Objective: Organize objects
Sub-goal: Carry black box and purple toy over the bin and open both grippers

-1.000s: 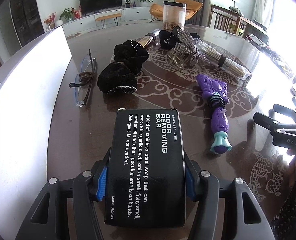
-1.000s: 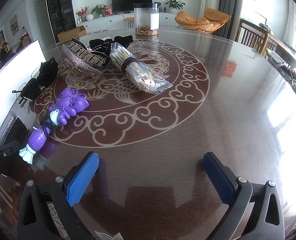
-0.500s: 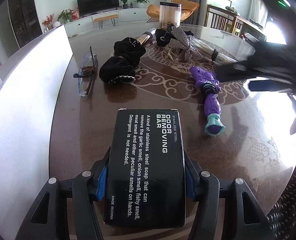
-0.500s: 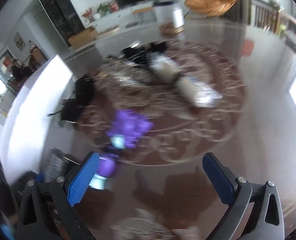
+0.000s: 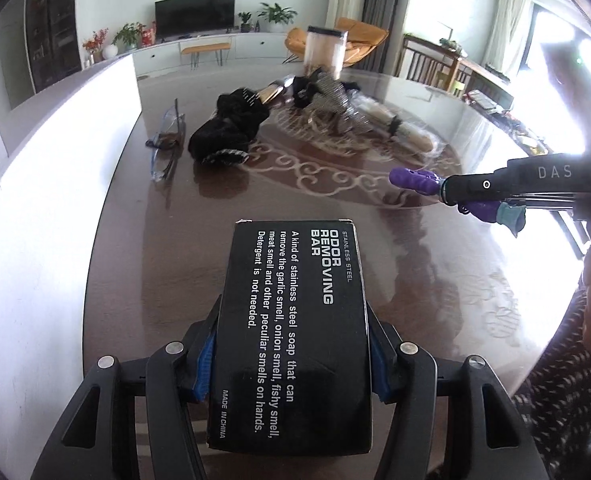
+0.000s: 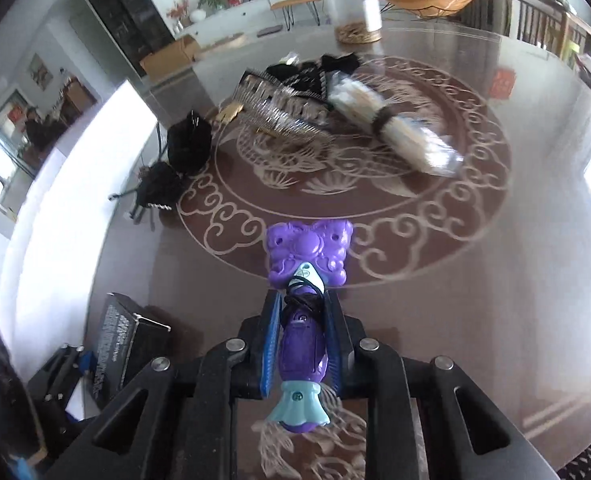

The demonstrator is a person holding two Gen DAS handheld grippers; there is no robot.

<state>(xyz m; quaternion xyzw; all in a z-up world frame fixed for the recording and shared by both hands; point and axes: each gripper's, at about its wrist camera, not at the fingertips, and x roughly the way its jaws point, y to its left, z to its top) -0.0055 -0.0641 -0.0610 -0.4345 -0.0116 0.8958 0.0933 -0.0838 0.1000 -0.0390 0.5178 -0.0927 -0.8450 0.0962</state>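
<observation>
Pinching the purple toy (image 6: 301,344) mid-body in the right gripper (image 6: 300,344), lifted just over the table (image 6: 495,280) near the scroll medallion (image 6: 375,216). Pressing the left gripper (image 5: 291,356) onto the black box (image 5: 293,336), beside the medallion. Risking slip: heavy toy head, glossy box.

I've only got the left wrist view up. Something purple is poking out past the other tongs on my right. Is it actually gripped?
Observer: Yes. In the right wrist view the right tongs are shut on the purple toy around its middle, blue pads on both sides.
Operator: What does its front end look like? I only see a sliver.
Observer: A wide butterfly-shaped purple head, sticking out past the fingertips.
Operator: And the back end?
Observer: A light teal flared tail sits between the finger bases.
Operator: Anything wrapped on it?
Observer: A black cord is looped round the neck, just behind the head.
</observation>
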